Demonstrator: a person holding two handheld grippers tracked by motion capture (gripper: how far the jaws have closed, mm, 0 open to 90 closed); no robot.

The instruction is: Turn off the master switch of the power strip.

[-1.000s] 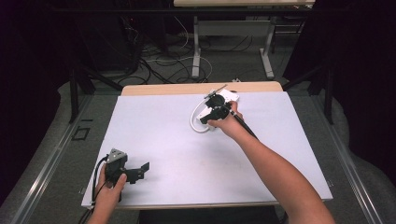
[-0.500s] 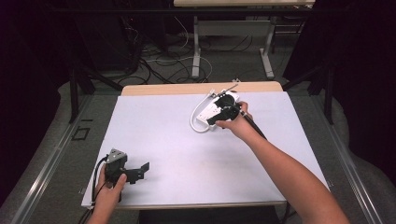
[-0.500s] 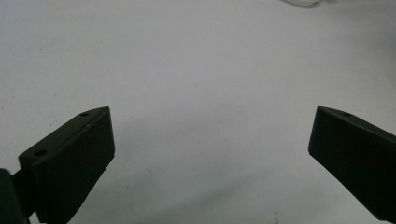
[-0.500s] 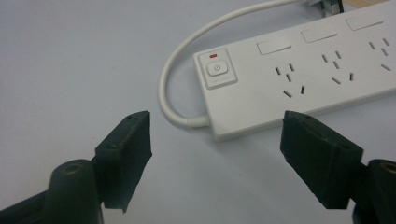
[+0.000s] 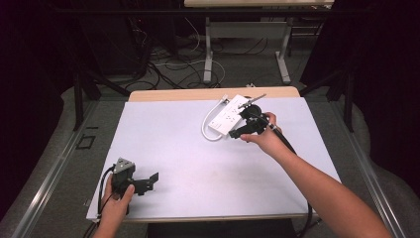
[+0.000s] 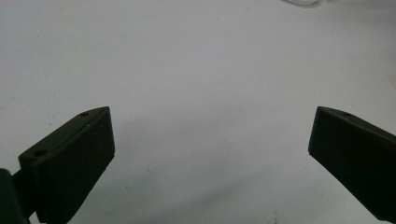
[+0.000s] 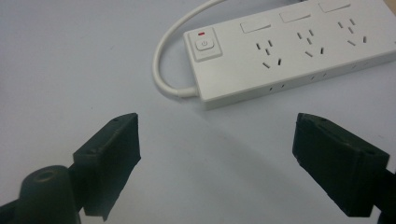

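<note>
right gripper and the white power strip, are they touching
Apart. The right gripper view shows bare table between the open right gripper and the power strip.

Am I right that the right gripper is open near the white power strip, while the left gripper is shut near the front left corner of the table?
Not quite: the left gripper is open too. The left gripper view shows its jaws spread wide over the bare table. The rest holds: the right gripper is open near the white power strip.

High view overlooks the table point(image 5: 173, 148); both gripper views skim it closely.
</note>
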